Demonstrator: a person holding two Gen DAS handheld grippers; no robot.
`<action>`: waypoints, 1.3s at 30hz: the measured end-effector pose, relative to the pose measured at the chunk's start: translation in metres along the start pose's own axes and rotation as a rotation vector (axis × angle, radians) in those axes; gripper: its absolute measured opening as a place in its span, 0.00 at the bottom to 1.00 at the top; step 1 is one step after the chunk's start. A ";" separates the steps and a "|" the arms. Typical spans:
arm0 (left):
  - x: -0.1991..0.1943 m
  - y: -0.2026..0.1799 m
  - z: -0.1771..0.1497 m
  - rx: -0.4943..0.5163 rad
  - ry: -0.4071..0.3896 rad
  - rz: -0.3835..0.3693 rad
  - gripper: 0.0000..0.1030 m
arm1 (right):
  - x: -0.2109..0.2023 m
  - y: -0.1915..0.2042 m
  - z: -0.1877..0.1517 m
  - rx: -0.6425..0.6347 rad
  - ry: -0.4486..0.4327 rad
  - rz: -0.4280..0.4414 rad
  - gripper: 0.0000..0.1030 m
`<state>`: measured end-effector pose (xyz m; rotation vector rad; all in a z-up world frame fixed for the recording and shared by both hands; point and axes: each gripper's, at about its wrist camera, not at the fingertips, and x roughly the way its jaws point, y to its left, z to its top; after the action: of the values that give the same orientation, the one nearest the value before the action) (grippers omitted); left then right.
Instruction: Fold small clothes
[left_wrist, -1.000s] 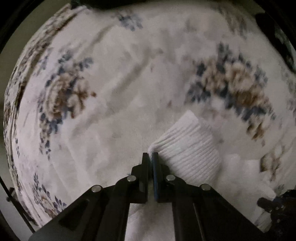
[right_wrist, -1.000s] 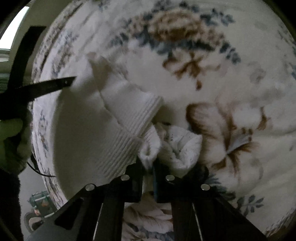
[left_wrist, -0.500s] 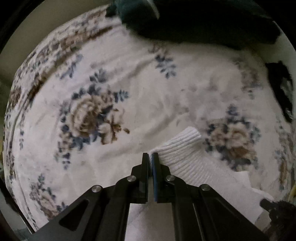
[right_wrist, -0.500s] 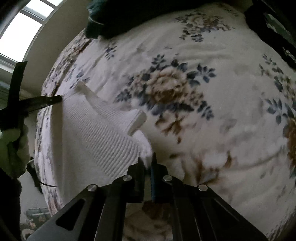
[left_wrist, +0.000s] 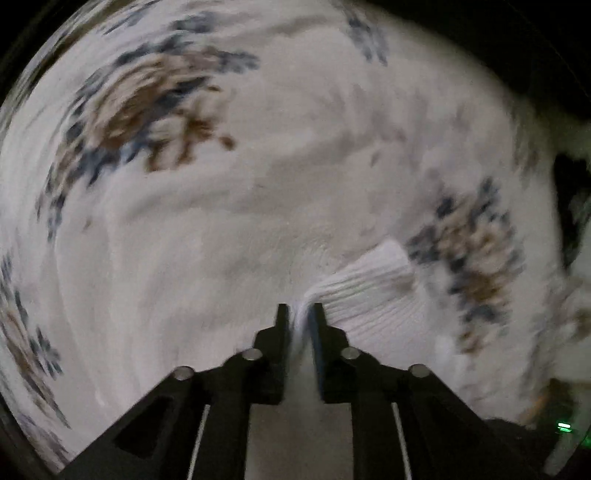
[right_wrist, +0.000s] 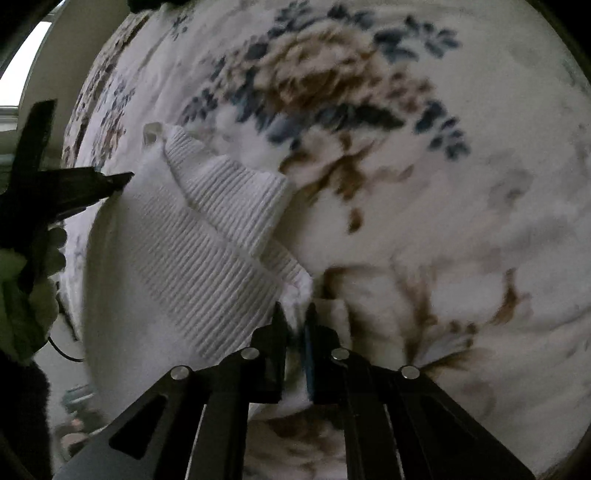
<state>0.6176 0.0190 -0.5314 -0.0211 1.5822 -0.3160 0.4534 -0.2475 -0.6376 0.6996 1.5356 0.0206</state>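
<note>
A white ribbed knit garment (right_wrist: 192, 266) hangs stretched between my two grippers above a floral blanket (right_wrist: 443, 184). My right gripper (right_wrist: 295, 314) is shut on one corner of its edge. My left gripper (left_wrist: 299, 312) is shut on another corner of the garment (left_wrist: 365, 291); it also shows in the right wrist view (right_wrist: 122, 181) at the garment's far left edge. A ribbed sleeve or cuff (right_wrist: 236, 206) is folded over the garment's front.
The floral blanket (left_wrist: 221, 221) covers the whole surface beneath. A dark heap of cloth (left_wrist: 517, 44) lies at the far edge. A person's hand in a green glove (right_wrist: 26, 291) holds the left gripper.
Both grippers have swung back down toward the blanket with the garment still held. The view is blurred with motion; the garment stays spread between them.
</note>
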 end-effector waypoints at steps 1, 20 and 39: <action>-0.014 0.008 -0.005 -0.033 -0.030 -0.047 0.20 | -0.001 0.000 0.000 -0.004 0.011 0.002 0.20; -0.025 0.107 -0.330 -0.652 -0.171 0.047 0.69 | 0.002 0.101 0.042 -0.347 0.167 -0.033 0.61; -0.060 0.110 -0.112 -0.075 -0.142 -0.111 0.69 | -0.037 0.027 -0.031 -0.019 0.156 0.100 0.72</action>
<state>0.5305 0.1581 -0.4963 -0.1860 1.4541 -0.3343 0.4340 -0.2291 -0.5896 0.7742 1.6453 0.1679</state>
